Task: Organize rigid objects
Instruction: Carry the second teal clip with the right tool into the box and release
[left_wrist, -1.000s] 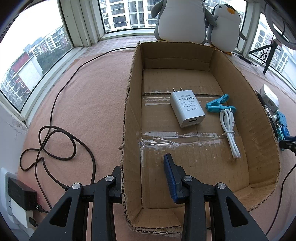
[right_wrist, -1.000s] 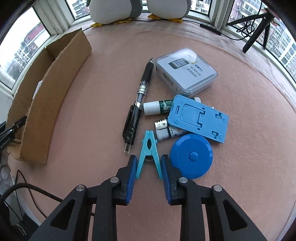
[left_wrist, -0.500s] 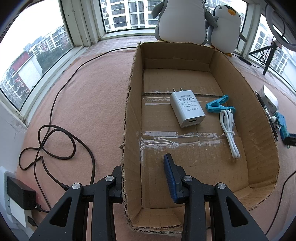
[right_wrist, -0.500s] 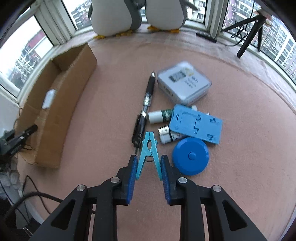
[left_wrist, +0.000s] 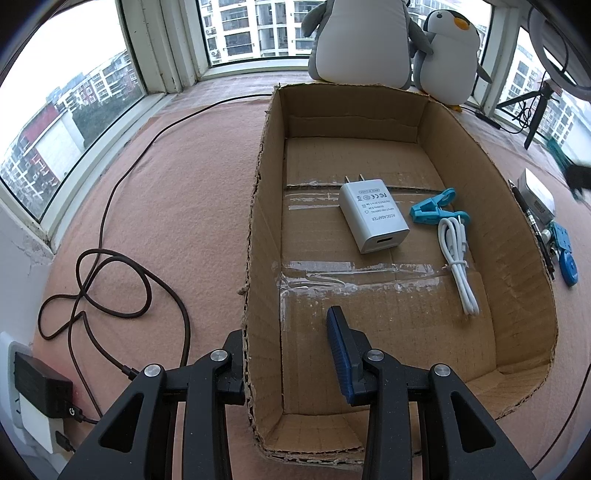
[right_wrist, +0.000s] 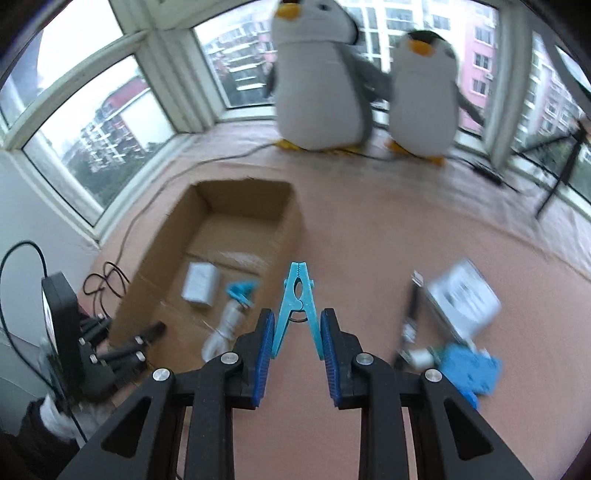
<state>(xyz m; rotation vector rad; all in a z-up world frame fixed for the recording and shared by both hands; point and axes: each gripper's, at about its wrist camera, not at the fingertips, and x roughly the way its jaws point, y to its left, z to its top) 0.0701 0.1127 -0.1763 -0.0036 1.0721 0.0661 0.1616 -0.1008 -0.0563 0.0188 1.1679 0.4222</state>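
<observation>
Two grippers are at work, and yours on the right, the right gripper (right_wrist: 296, 345), is clamped on the splayed handle ends of a light blue plastic clothes peg (right_wrist: 298, 308), whose long axis runs straight ahead along the fingers with its closed nose pointing away from you. From that peg, the open brown cardboard box (right_wrist: 291, 206) lies ahead and to the left, its near right wall just beyond the peg's nose, so the coming move looks like a short carry leftward over that wall. Inside the box, a white wall charger (left_wrist: 373, 216) sits mid-floor, a second light blue peg (left_wrist: 432, 208) lies just right of it, and a white coiled cable (left_wrist: 458, 254) runs along the right wall; the floor nearer you, and the far end, look free for a drop. The left gripper (left_wrist: 291, 354) straddles the box's near left wall, one finger outside and one inside, closed on the cardboard to steady it, so keep your path clear of that corner. Loose items wait on the pink cloth (right_wrist: 388, 229) to the right of the box.
</observation>
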